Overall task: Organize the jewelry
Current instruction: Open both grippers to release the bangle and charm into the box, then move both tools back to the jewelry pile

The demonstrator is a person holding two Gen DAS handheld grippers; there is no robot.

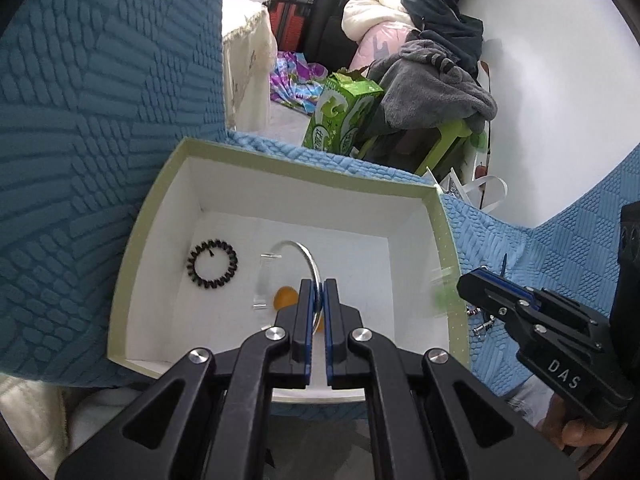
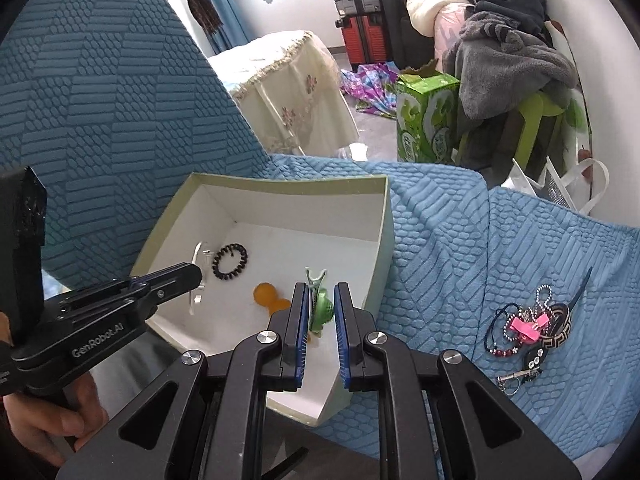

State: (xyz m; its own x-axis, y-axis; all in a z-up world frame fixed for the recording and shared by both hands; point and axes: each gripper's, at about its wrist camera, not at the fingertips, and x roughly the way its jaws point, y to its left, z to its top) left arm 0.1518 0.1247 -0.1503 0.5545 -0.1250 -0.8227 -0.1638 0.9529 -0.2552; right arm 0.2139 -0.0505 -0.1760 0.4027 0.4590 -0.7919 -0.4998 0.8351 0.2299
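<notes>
An open box [image 1: 454,280] with green rim and white inside sits on a blue sofa. In it lie a black spiral hair tie [image 1: 212,265], an orange piece [image 1: 285,297] and a clear strip [image 1: 266,280]. My left gripper [image 1: 319,292] is shut on a silver bangle [image 1: 304,254] over the box floor. In the right wrist view my right gripper [image 2: 321,300] holds a green hair clip [image 2: 320,306] over the box [image 2: 386,232], touching only the left finger; the left gripper [image 2: 188,278] shows at left. A jewelry pile [image 2: 528,328] lies on the sofa to the right.
The sofa back [image 1: 100,100] rises left of the box. Beyond the sofa edge stand a green carton [image 2: 424,116], a green stool with clothes [image 2: 516,68], suitcases [image 2: 360,8] and a cloth-covered table [image 2: 288,84].
</notes>
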